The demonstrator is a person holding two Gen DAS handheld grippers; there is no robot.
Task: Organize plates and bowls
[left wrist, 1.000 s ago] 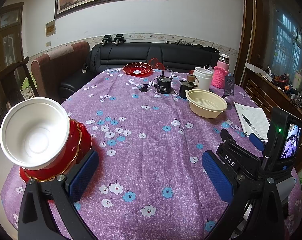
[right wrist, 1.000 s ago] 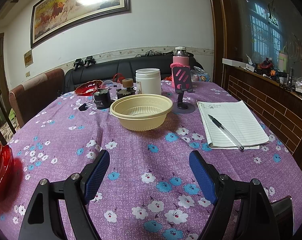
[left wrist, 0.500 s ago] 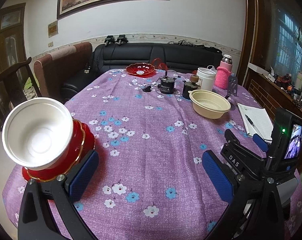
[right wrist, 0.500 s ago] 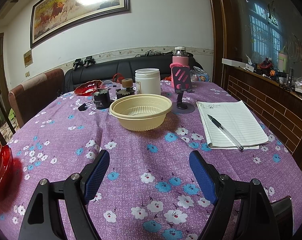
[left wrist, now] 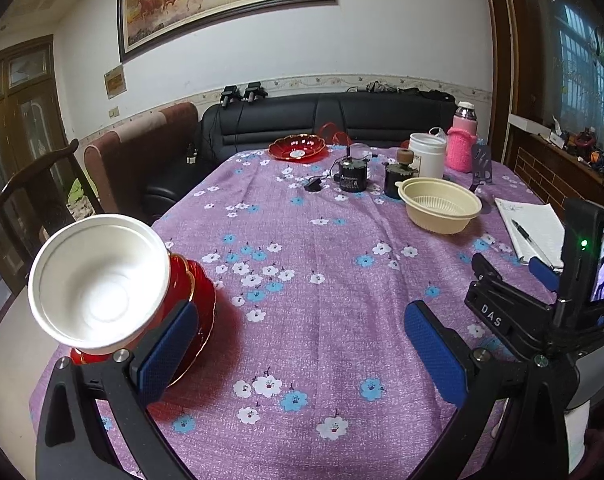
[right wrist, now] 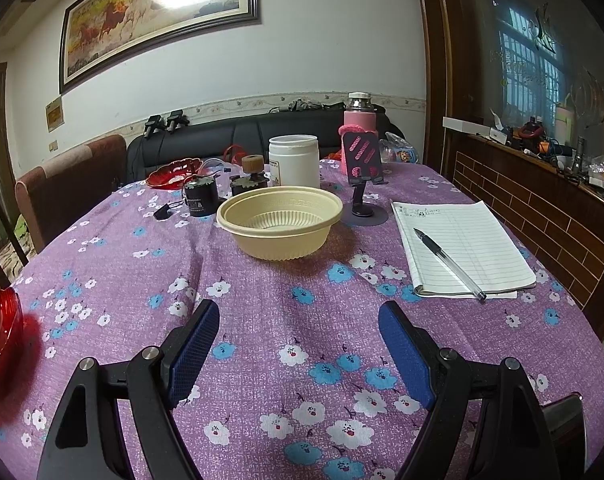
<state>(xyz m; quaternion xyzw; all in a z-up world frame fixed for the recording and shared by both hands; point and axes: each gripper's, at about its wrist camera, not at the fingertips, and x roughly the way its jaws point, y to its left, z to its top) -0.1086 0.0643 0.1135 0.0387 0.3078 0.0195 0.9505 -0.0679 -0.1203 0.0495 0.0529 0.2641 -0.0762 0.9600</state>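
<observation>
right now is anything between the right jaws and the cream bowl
Nothing: in the right wrist view only bare flowered tablecloth lies between the right gripper and the cream bowl.

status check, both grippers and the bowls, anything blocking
Left gripper open, right gripper open, both empty. White bowl stacked on red plates; beige bowl alone mid-table. Path to it clear.

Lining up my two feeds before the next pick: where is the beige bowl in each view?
Left wrist: beige bowl upper right, before the white jar.
Right wrist: beige bowl centre, above the open right gripper.
Shared landmark: white jar behind it.
</observation>
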